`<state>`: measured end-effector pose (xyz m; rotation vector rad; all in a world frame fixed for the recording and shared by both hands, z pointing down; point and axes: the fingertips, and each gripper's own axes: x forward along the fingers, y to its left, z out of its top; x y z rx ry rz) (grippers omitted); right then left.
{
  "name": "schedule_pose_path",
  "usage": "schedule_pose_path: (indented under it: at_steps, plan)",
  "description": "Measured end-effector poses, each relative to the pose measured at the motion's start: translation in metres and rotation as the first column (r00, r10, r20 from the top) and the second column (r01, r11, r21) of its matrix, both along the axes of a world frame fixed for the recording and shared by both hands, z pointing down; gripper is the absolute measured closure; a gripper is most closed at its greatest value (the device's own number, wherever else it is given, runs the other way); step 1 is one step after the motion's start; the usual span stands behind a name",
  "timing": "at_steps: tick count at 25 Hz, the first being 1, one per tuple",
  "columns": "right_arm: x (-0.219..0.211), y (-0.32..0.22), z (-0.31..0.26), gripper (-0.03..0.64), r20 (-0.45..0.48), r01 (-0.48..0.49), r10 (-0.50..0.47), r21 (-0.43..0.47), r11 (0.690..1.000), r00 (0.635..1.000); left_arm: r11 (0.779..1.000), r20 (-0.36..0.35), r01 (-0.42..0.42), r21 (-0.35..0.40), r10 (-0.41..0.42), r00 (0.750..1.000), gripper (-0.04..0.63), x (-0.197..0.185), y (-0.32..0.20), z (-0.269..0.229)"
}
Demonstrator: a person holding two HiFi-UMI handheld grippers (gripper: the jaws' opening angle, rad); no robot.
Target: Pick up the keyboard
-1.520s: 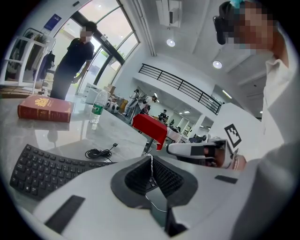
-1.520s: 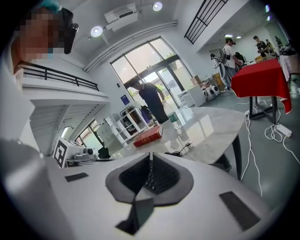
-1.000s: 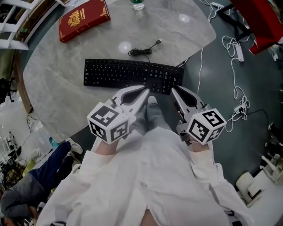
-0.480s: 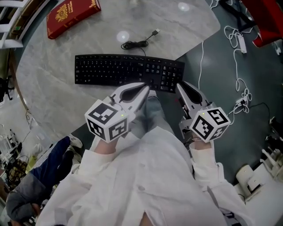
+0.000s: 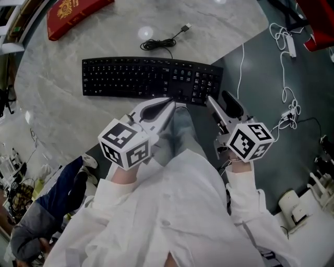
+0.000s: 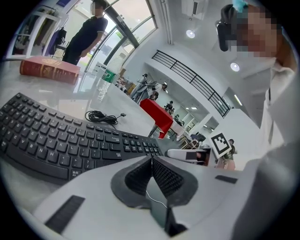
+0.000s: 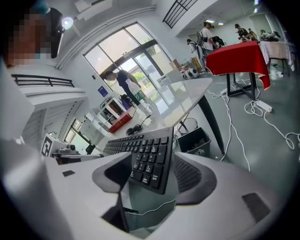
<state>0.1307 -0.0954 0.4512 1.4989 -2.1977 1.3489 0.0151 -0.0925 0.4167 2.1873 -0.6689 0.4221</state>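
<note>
keyboard (image 5: 135, 78): one, flat on marble table (image 5: 62, 120), right end between right gripper's (image 5: 218, 99) wide jaws, which have just been opening, untouched; left gripper (image 5: 169, 102) closed, empty. one red book (image 5: 73, 13), cut off.

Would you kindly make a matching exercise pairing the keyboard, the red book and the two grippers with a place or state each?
Things: 1 keyboard; 2 red book; 3 left gripper; 4 right gripper.
States: A jaws shut, nothing between; B far left of the table; C jaws apart around the keyboard's end; D along the table's near edge.
Pairs: 1-D; 2-B; 3-A; 4-C.
The right gripper's jaws have just been opening, the keyboard's corner between them, ungripped.
</note>
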Motion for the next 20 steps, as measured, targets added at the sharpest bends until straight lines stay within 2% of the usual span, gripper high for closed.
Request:
schedule_pose_path:
  at_steps: [8,16,20]
  plan:
    - [0.002,-0.006,0.027,0.348,0.082,-0.032,0.035,-0.037,0.999,0.996,1.0,0.023,0.015,-0.017,-0.014,1.0,0.575,-0.01,-0.002,0.015]
    - [-0.022,-0.009,0.039,0.348,0.2,0.033,-0.022,-0.055,0.998,0.98,0.999,0.034,0.043,-0.029,-0.042,0.999,0.575,-0.016,-0.004,0.024]
    - [-0.028,-0.013,0.04,0.348,0.218,0.049,-0.035,-0.06,0.997,0.975,0.998,0.039,0.051,-0.036,-0.05,0.998,0.575,-0.018,-0.003,0.026]
